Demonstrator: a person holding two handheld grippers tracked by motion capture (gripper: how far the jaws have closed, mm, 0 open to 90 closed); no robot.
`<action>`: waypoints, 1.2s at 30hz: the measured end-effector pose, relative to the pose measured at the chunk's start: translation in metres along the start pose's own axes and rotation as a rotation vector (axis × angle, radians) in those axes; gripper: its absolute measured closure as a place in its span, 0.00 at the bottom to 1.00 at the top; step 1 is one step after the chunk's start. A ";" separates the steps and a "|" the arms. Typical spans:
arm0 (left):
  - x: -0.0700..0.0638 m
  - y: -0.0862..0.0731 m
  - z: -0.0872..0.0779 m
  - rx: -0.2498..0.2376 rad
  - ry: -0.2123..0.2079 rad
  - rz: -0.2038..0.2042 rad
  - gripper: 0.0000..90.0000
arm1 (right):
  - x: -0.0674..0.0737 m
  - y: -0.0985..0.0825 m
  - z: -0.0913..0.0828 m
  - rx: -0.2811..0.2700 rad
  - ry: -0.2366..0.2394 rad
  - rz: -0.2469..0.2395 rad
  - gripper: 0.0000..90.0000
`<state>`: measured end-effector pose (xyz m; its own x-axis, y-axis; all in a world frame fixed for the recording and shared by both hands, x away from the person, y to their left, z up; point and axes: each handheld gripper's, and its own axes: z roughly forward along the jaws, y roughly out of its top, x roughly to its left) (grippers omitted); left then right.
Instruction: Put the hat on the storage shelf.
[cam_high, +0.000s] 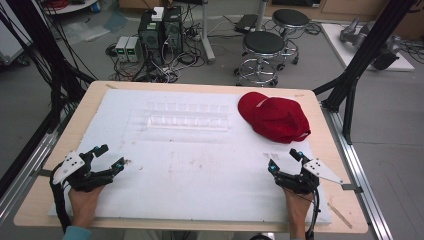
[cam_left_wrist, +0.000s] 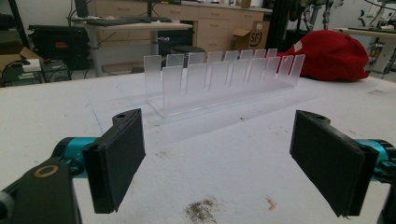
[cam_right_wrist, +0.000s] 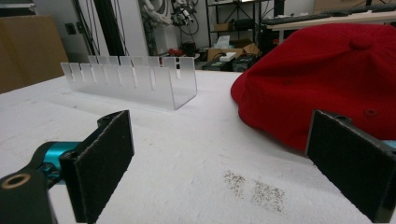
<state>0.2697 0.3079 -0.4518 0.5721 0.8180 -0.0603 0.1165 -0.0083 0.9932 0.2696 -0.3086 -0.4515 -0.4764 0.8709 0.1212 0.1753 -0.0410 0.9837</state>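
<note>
The left gripper (cam_high: 109, 155) rests low over the white sheet (cam_high: 200, 165) near the table's front left corner, held by the person's left hand (cam_high: 84, 200). Its jaws stand wide apart with nothing between them; in the left gripper view the two black pads (cam_left_wrist: 122, 154) frame only bare sheet and a small dirty smudge (cam_left_wrist: 201, 211) just ahead of them.

The right gripper (cam_high: 285, 160) sits near the front right corner, held by the right hand (cam_high: 298, 206). Its jaws are likewise spread apart and grip nothing. In the right gripper view a patch of dark specks (cam_right_wrist: 254, 186) lies on the sheet between the pads (cam_right_wrist: 105, 158).

The red cap (cam_high: 274, 118) lies on the sheet ahead of the right gripper, near it but not touching. In the right gripper view it sits just beyond the right-hand jaw, crown up, and the button on top (cam_right_wrist: 362, 43) is visible. From the left gripper it lies well apart, far ahead and to the right, behind the end of the clear rack (cam_left_wrist: 219, 79).

The clear rack (cam_high: 187, 117) stands upright on the sheet, ahead of both grippers and between them, well apart from each. It is a long slotted plastic channel; its slots appear empty. Its right end stands near the cap, with a gap between them.

The two grippers are well apart from one another, one at each side of the sheet.
</note>
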 end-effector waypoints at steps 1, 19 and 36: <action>0.000 0.000 0.000 0.001 0.001 0.001 0.20 | 0.000 0.000 0.000 0.000 -0.001 -0.004 0.07; 0.000 0.000 0.000 0.001 0.002 -0.001 0.20 | 0.000 0.000 -0.001 -0.005 0.012 -0.003 0.07; 0.000 0.000 0.000 0.002 0.004 -0.001 0.20 | -0.018 0.032 0.000 0.037 0.036 -0.001 0.07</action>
<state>0.2701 0.3081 -0.4517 0.5684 0.8204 -0.0612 0.1189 -0.0083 0.9929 0.2838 -0.3251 -0.4222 -0.5069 0.8528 0.1256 0.2059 -0.0217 0.9783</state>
